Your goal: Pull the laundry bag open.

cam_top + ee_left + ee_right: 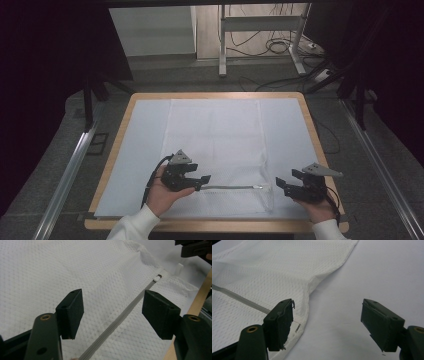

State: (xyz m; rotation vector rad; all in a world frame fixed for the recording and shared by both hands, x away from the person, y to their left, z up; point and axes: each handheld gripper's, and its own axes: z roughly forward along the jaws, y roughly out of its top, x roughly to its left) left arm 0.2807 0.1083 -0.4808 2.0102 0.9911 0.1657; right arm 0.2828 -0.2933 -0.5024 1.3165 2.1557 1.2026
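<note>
Table (306,107) under pale sheet (135,150), dark room with cables (272,47) behind

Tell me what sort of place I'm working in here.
Probably a lab or recording bay, not a home. A wooden table under a pale cover holds a white mesh laundry bag with a zip; behind it stand a metal desk frame with loose cables on the floor, and dark curtains at the sides.

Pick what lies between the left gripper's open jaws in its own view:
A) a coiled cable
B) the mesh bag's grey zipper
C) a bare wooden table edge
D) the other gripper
B: the left gripper stands open over the white mesh bag, and the grey zipper runs diagonally between its jaws.
</note>
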